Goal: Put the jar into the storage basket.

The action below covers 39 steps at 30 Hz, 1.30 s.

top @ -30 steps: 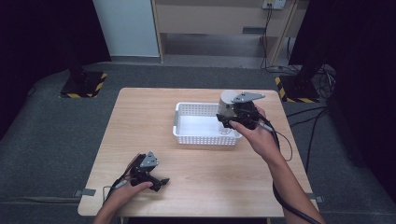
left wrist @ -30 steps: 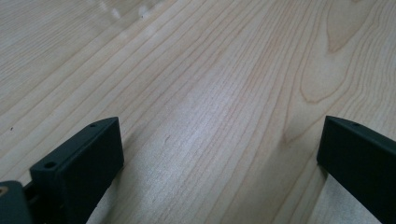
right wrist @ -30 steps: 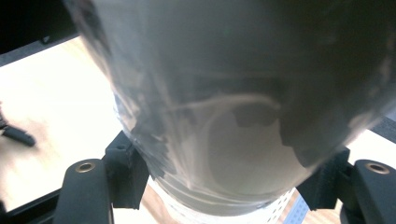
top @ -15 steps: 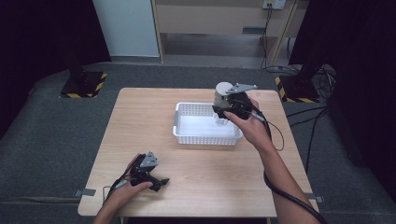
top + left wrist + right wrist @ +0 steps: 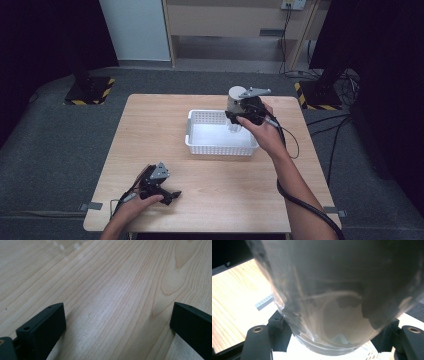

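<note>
A: Quick status? What have I got in the right gripper (image 5: 235, 121)?

B: Its jaws are clamped on a clear glass (image 5: 237, 101), one on each side near the base. I've got it tilted over the far right corner of the white basket (image 5: 221, 147). In the right gripper view the glass (image 5: 337, 295) looms right in front of the lens, with the basket's white floor just under its base.

A: Left side?

B: The left gripper (image 5: 172, 194) rests on the surface (image 5: 150, 130) near the front left edge, jaws wide apart, nothing between them, well clear of the basket.

A: So how do I do this bit properly?

B: I'd judge the step is setting the glass into the basket. Bring it upright first, lower it straight inside the far wall so the base doesn't catch the rim, let it sit flat on the floor, only then release. Glass is slick, so don't loosen early.
</note>
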### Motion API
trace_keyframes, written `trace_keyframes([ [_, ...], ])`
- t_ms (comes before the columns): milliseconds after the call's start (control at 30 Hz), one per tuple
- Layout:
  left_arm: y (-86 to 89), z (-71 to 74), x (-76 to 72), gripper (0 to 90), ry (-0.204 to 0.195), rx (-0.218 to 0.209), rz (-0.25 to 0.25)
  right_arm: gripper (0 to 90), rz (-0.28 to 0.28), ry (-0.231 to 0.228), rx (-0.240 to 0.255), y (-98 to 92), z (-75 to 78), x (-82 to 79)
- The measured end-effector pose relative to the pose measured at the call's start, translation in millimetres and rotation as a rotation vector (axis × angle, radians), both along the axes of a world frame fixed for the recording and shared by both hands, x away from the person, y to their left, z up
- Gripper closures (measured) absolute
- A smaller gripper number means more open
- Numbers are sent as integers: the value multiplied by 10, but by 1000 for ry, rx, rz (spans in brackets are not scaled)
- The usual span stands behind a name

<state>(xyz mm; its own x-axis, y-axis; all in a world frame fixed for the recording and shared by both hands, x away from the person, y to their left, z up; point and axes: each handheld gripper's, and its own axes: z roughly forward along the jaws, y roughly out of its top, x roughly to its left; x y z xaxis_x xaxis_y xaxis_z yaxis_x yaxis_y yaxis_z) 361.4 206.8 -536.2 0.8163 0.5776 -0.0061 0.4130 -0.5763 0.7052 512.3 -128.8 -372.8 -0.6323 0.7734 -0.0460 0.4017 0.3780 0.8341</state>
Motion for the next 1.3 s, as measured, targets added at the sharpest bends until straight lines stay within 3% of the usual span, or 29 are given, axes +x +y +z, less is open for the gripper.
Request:
trace_keyframes([
  [700,1,0,-1,0,1,1,-2,308,-34,25,-2,29,-257,148],
  [1300,2,1,0,0,1,3,-4,308,-23,53,-8,152,-541,117],
])
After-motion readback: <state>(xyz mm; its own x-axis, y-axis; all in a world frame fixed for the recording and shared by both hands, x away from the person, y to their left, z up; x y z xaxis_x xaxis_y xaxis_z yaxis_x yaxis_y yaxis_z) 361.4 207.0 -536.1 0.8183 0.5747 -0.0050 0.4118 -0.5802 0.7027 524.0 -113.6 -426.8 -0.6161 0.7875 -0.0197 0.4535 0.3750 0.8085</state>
